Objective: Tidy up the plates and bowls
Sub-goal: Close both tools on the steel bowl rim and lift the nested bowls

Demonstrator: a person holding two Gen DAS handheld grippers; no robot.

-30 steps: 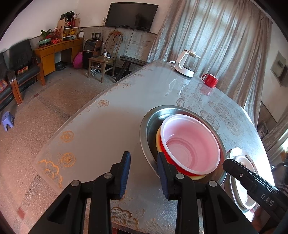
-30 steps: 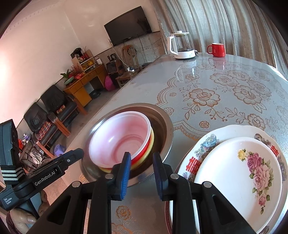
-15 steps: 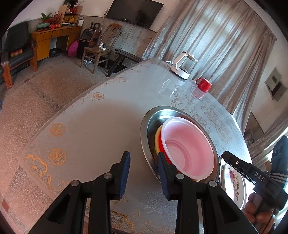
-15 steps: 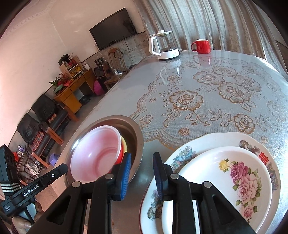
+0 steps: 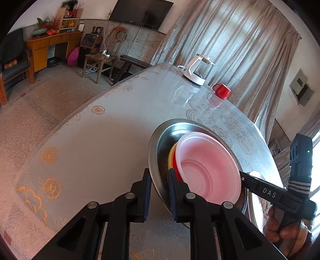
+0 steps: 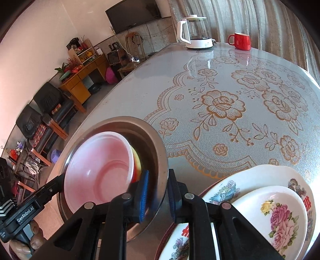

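Left gripper: jaws closing astride the near rim of the steel basin, one finger outside, one inside; whether the pads already press the rim cannot be told. Right gripper: jaws closing astride the opposite rim likewise, contact equally unclear. The basin sits near the edge of the table, holding nested bowls: pink bowl on top, a red bowl and a yellow one showing only as rim slivers beneath it. Just beside the basin, a small rose-patterned plate lies on a larger decorated plate, both cut off by the frame and partly behind the right gripper. Far end of table: white electric kettle, red mug. Beyond them, curtains and a wall television.
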